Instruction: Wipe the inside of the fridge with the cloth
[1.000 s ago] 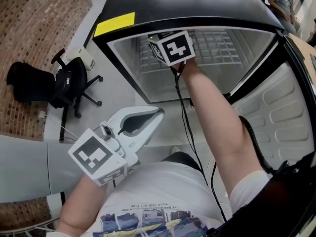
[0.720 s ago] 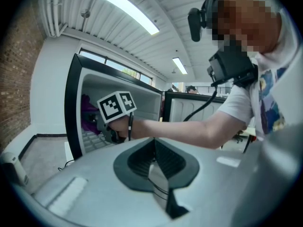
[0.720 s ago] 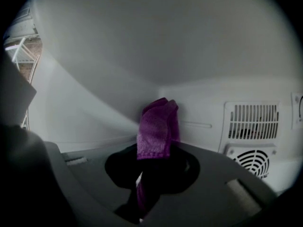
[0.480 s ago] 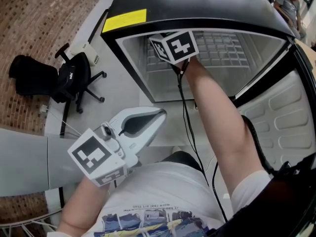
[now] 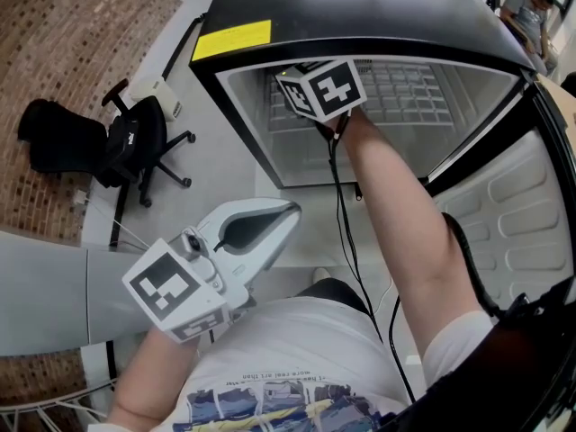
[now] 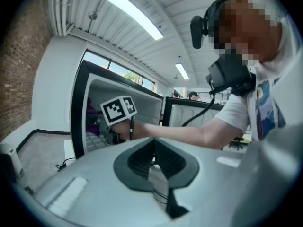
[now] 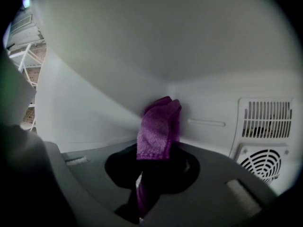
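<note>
Here the cloth (image 7: 158,126) juts lengthwise from right tongs (image 7: 152,162) toward fridge wall (image 7: 213,56).

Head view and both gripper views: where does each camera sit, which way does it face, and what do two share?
Head view: on the person's head, facing down at the open fridge; both forearms and left gripper show.
Left gripper view: on that gripper, facing the fridge opening past shut jaws; torso, right arm show.
Right gripper view: on the right gripper inside the fridge, facing an inner corner; jaws shut on the purple cloth.
Shared: head and left gripper views show the right marker cube.
</note>
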`<state>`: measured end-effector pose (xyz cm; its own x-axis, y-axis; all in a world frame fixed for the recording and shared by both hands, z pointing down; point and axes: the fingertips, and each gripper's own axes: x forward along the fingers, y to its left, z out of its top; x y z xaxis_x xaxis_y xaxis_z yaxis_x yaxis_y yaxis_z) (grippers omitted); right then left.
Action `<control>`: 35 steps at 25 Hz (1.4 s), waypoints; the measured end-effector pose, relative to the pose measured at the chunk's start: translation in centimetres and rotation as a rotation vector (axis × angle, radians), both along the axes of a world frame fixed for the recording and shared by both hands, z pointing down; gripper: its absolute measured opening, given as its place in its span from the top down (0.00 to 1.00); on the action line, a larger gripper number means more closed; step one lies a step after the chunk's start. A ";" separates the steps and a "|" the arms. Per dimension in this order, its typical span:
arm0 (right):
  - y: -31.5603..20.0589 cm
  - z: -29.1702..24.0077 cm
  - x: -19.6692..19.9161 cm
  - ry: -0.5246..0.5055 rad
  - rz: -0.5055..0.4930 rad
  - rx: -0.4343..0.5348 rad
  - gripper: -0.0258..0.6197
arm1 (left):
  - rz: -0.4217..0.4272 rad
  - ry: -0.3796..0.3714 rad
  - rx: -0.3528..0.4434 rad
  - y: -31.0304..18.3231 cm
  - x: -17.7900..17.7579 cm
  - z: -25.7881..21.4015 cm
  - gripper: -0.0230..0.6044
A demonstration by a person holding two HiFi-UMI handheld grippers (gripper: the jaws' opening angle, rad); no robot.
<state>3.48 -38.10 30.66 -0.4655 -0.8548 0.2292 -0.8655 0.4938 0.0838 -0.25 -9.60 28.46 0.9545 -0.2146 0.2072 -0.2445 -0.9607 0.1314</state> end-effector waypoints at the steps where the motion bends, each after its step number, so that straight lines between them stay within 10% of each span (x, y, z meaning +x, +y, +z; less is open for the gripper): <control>1: 0.3 0.0 -0.1 0.002 -0.005 0.001 0.87 | 0.000 -0.002 -0.002 0.1 -0.1 0.1 0.95; 35: 8.6 0.4 -3.0 -0.014 -0.088 0.026 0.87 | 0.060 -0.002 -0.042 4.7 -2.4 0.9 0.95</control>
